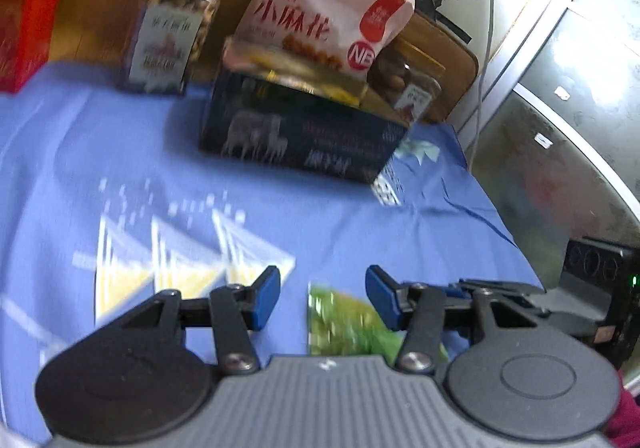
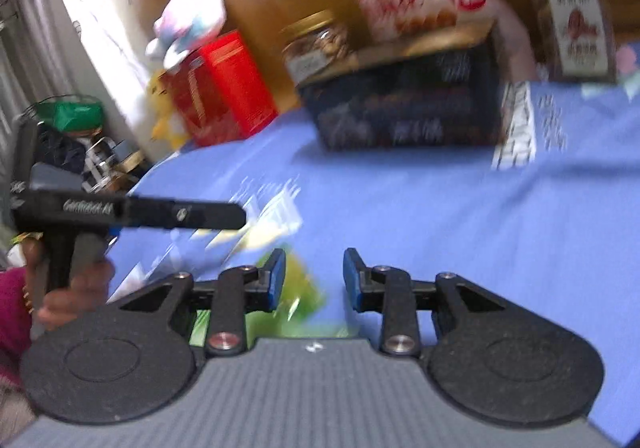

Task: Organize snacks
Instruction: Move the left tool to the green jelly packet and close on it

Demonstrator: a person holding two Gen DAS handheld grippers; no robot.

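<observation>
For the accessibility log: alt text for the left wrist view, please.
The open left hand-held gripper hovers over a blue printed cloth, a green snack packet beneath it. Behind, a pink snack bag sits in a dark blue box beside a gold-lidded glass jar.

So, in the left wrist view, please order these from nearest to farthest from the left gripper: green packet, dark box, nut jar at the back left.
From the left gripper:
1. Green packet, just under the fingers.
2. Dark box, mid-cloth.
3. Nut jar, back left.
</observation>
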